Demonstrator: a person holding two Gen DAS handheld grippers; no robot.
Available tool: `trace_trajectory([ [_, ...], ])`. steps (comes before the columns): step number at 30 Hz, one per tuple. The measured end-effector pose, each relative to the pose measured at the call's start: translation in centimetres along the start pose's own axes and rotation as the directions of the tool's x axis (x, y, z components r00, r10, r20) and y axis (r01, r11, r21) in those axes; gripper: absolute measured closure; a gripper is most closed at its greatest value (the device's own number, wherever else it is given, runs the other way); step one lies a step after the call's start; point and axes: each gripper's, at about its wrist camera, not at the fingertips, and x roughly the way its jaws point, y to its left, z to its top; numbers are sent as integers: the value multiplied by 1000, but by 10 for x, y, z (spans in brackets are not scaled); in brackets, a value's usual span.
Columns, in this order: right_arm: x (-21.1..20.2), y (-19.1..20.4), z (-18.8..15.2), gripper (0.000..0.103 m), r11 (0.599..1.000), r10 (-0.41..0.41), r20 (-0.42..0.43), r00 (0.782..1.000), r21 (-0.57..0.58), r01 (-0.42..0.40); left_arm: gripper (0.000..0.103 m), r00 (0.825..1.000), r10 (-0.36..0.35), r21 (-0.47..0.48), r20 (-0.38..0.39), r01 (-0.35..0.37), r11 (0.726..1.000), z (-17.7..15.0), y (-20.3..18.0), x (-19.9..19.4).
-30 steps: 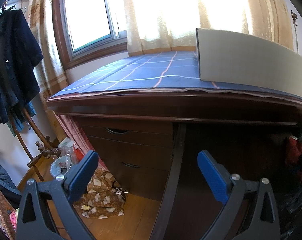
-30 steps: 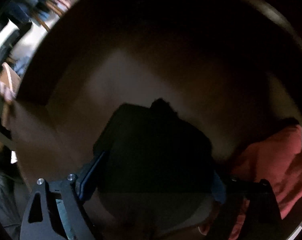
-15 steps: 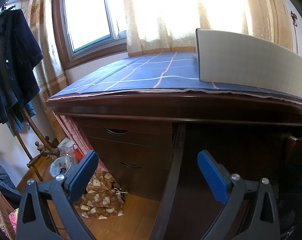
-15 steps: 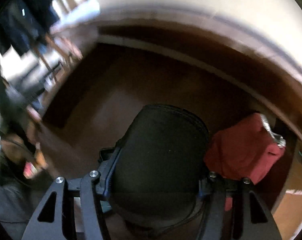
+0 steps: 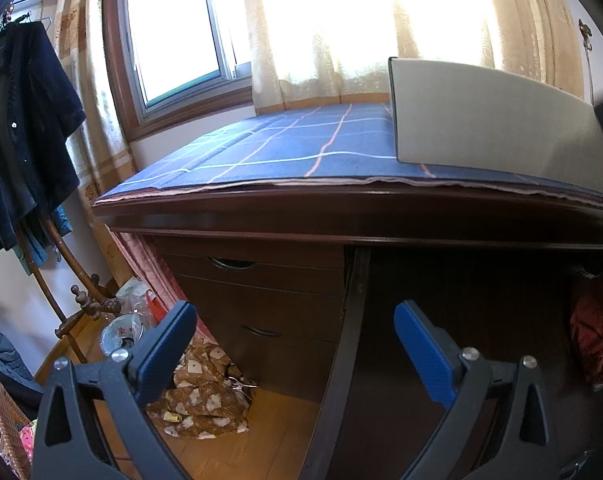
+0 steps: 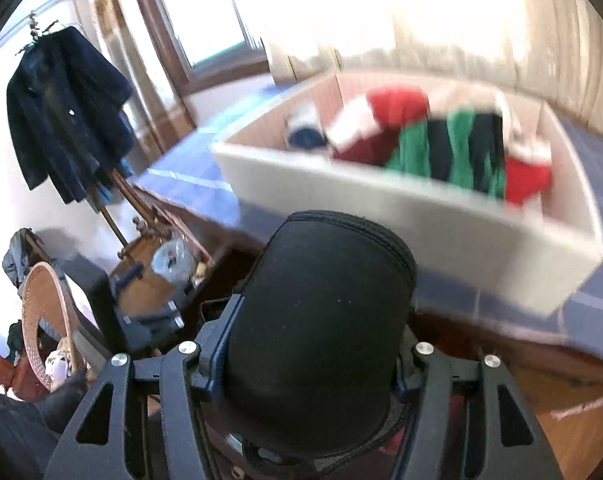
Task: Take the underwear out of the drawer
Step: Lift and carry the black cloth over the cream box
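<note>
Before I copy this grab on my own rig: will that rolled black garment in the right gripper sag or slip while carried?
Probably little sag: the black underwear stands as a compact roll between the right gripper fingers. Slipping looks unlikely, since both pads press its sides. It seems light and soft, so it may unroll once dropped into the white box.

underwear (image 6: 317, 332): smooth matt black cloth | desk (image 5: 341, 216): glossy dark wood | tablecloth (image 5: 285, 152): checked matt cloth

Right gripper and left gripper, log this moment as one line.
right gripper: shut on black underwear, above white bin | left gripper: open, empty
</note>
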Motion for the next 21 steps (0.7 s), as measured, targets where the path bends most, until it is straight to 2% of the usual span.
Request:
trace_trajectory([
  [2, -12, -2, 14, 41, 1000, 0, 43, 999, -14, 1, 2, 1000, 0, 0, 0, 0, 1000, 0, 0, 0],
  [7, -17, 20, 57, 41, 1000, -9, 121, 993, -28, 12, 2, 1000, -3, 0, 1, 3, 1000, -1, -1, 0],
  [15, -18, 26, 90, 41, 999, 16, 191, 981, 46, -26, 2, 1000, -5, -2, 1, 5, 1000, -1, -1, -2],
  [21, -18, 26, 125, 41, 995, -76, 269, 960, 85, 56, 2, 1000, -8, -4, 0, 8, 1000, -1, -1, -2],
])
